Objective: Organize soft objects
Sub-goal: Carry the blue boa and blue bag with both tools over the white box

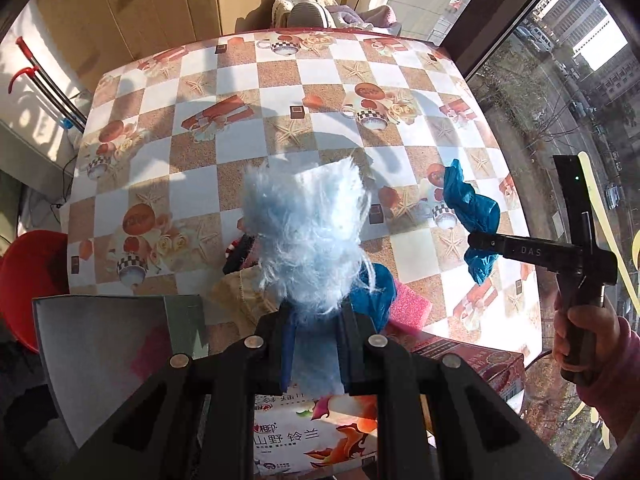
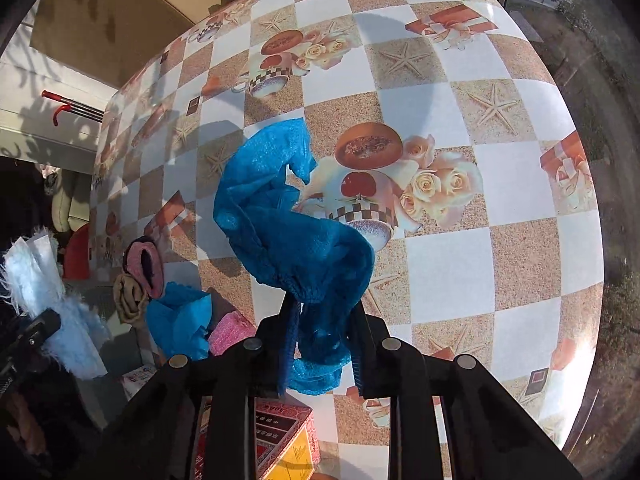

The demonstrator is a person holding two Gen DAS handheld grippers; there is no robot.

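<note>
Clamped in the jaws of the left gripper (image 1: 316, 344): a pale blue fluffy cloth (image 1: 308, 236), held upright above the near edge of the bench (image 1: 280, 80), frayed fibres fanning out at top and sides. Clamped in the jaws of the right gripper (image 2: 320, 344): a crumpled blue cloth (image 2: 288, 220), lifted clear of the checkered bench top and hanging out over it, with shadow cast to the left. Seen from the left wrist camera, the same blue cloth (image 1: 476, 208) pinched in the right gripper (image 1: 480, 242), gripped by a hand (image 1: 580, 332) in a pink sleeve at the window side.

Just below the left gripper, at the near bench edge: a second blue cloth (image 1: 380, 292), a pink sponge-like piece (image 1: 408, 304), a beige cloth (image 1: 240, 292) and a dark item with a pink rim (image 1: 240, 252), bunched close together. Beneath these, a printed tissue pack (image 1: 316, 440) and a red carton (image 1: 480, 364). To the left, a grey open box (image 1: 100, 344), pink reflection on its inner wall.

Farther out: a red stool (image 1: 28, 276) beside the bench, a cardboard sheet (image 1: 120, 4) against the wall, a pile of laundry (image 1: 320, 8) beyond the far edge, street and buildings through the window (image 1: 560, 80).
</note>
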